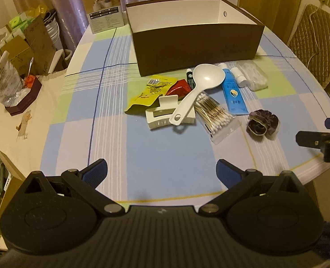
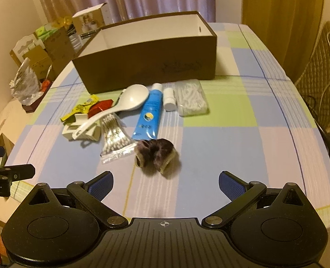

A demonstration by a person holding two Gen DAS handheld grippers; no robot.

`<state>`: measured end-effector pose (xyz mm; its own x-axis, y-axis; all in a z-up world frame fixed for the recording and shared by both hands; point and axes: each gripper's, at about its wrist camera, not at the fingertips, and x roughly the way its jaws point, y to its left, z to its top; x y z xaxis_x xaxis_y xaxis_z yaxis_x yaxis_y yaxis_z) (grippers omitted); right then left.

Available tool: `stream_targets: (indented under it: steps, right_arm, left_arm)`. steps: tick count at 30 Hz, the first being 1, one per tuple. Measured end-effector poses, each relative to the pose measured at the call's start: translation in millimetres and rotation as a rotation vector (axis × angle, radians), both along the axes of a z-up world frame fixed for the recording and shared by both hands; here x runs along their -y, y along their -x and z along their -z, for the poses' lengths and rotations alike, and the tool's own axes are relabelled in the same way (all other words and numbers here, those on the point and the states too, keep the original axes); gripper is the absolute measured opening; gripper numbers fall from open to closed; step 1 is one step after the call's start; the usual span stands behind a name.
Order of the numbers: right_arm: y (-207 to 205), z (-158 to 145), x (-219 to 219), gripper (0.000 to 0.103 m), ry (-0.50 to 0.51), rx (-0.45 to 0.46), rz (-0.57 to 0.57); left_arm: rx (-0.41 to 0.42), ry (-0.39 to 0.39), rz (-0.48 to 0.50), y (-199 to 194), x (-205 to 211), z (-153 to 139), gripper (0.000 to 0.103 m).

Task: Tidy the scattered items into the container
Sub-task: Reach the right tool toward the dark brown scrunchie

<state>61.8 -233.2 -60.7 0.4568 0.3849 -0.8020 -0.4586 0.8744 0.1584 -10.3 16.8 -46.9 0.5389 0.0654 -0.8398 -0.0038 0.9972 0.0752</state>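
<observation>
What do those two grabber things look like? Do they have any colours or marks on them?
Both are black plastic. The left gripper has two round discs, silver pivot pins, a ribbed middle panel and fingers lined with dimpled blue pads. The right gripper matches, with a small white crosshair mark on its ribbed panel. No cables, hands or sleeves are visible.

Bare cloth (image 2: 209, 147) before scrunchie (image 2: 155, 156) (box (image 2: 147, 64) behind).

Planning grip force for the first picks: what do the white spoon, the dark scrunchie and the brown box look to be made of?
White spoon: likely hard plastic; smooth, glossy, uniform white, with a moulded hanging hole.
Dark scrunchie: soft fabric, possibly velvet; gathered folds, fuzzy sheen.
Brown box: probably cardboard; thin flat walls, matte brown outside, white inside.
</observation>
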Motion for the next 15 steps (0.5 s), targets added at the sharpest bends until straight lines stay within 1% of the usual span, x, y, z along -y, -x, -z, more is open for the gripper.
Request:
stream_targets:
  steps: [3,6,11,15]
  right_arm:
    - [-9,5,3,0.103,-0.015,-0.032,0.005]
    - [-17,8,1,0.103,-0.025,-0.052,-0.007]
    - [-26,16,-10,0.103,-0.026,-0.084,-0.071]
    - [-31,20,-17,0.103,-0.025,-0.086,-0.109]
  left_arm:
    - [-0.007,0.010,-0.004,-3,1,4,0.102]
    - [-0.014,-0.008,-0.014,-6,1,6,0.102]
    - [-0.008,-0.044,-0.057,-14,-5,10,0.102]
    - [-0.024,-0.038,-0.069,-18,-10,14,0.102]
